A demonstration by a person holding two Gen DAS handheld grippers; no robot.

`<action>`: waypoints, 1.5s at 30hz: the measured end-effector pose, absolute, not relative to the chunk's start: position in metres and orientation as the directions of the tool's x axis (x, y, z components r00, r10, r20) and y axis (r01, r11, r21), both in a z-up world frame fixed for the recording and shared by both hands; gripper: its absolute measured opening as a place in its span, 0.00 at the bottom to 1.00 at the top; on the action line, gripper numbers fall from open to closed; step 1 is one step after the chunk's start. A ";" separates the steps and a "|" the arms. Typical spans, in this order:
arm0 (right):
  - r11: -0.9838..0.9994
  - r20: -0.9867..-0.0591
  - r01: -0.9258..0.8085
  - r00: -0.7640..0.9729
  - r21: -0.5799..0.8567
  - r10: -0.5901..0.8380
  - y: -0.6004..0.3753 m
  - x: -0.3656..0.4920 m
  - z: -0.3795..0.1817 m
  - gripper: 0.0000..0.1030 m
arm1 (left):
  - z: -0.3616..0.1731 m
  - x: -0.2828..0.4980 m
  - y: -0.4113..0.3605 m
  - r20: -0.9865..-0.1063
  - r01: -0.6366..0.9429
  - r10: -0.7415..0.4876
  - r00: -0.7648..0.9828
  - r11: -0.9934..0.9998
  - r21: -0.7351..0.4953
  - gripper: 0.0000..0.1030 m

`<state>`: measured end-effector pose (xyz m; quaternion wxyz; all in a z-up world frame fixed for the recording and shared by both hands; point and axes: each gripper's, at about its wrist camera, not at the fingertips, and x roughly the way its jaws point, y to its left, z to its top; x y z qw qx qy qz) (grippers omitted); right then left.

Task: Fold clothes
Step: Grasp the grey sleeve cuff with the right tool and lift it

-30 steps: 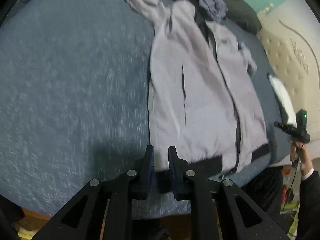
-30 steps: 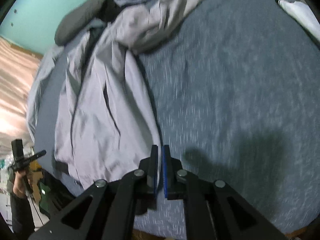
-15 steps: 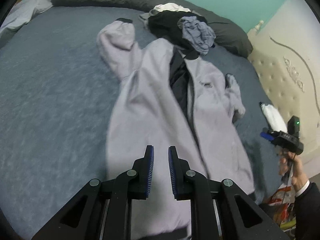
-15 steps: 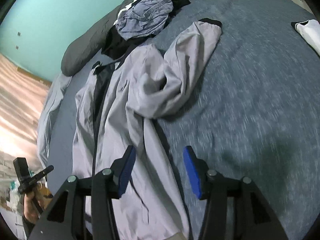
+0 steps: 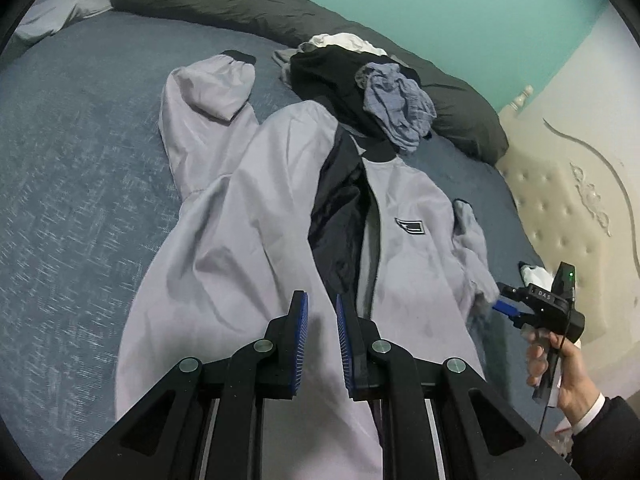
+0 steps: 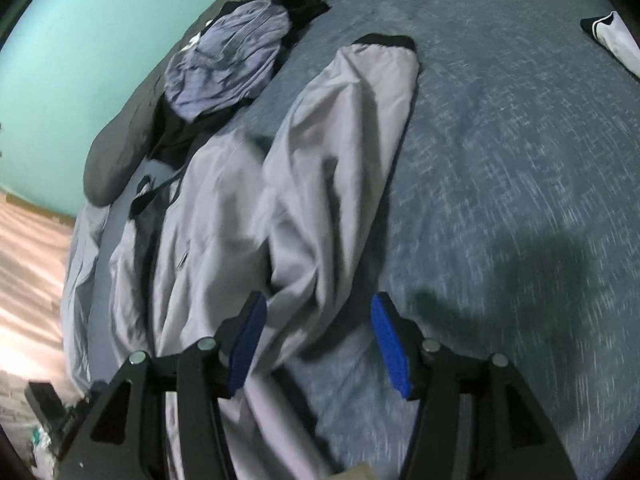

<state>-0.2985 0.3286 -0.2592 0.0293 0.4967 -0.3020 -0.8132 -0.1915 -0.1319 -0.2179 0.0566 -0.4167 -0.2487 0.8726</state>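
Note:
A light grey zip jacket [image 5: 248, 240] with dark lining lies front up and open on the blue bed [image 5: 80, 200]. My left gripper [image 5: 322, 320] hovers over its lower body, jaws a small gap apart and empty. My right gripper [image 6: 316, 320] is open wide over the jacket [image 6: 224, 216], by the base of its sleeve [image 6: 352, 128], which stretches away across the bed; it also shows in the left wrist view [image 5: 510, 312], open by the crumpled sleeve [image 5: 472, 248] at the bed's right edge.
A pile of clothes, black [image 5: 332, 76] and blue-grey [image 5: 400, 108], sits at the jacket's collar against a long dark pillow [image 5: 248, 4]. A white garment [image 6: 616, 40] lies at the far bed edge. A padded headboard [image 5: 568, 208] stands right.
Both grippers moved from the hem up over the jacket. The right gripper let go of the hem and opened wide. The left stayed nearly closed and empty.

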 end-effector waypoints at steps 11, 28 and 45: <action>-0.928 -0.854 -0.170 -0.471 0.333 -0.220 0.304 -0.344 -0.273 0.54 | -0.248 -0.193 -0.127 -0.689 0.121 0.285 -0.666 -0.870 -0.478 0.16; -0.909 -0.739 -0.282 -0.673 0.307 -0.041 0.360 -0.291 -0.219 0.05 | -0.260 -0.194 -0.128 -0.695 0.133 0.296 -0.656 -0.860 -0.492 0.17; -0.863 -0.795 -0.395 -0.606 0.315 -0.013 0.420 -0.259 -0.242 0.23 | -0.263 -0.198 -0.126 -0.702 0.128 0.304 -0.644 -0.862 -0.491 0.17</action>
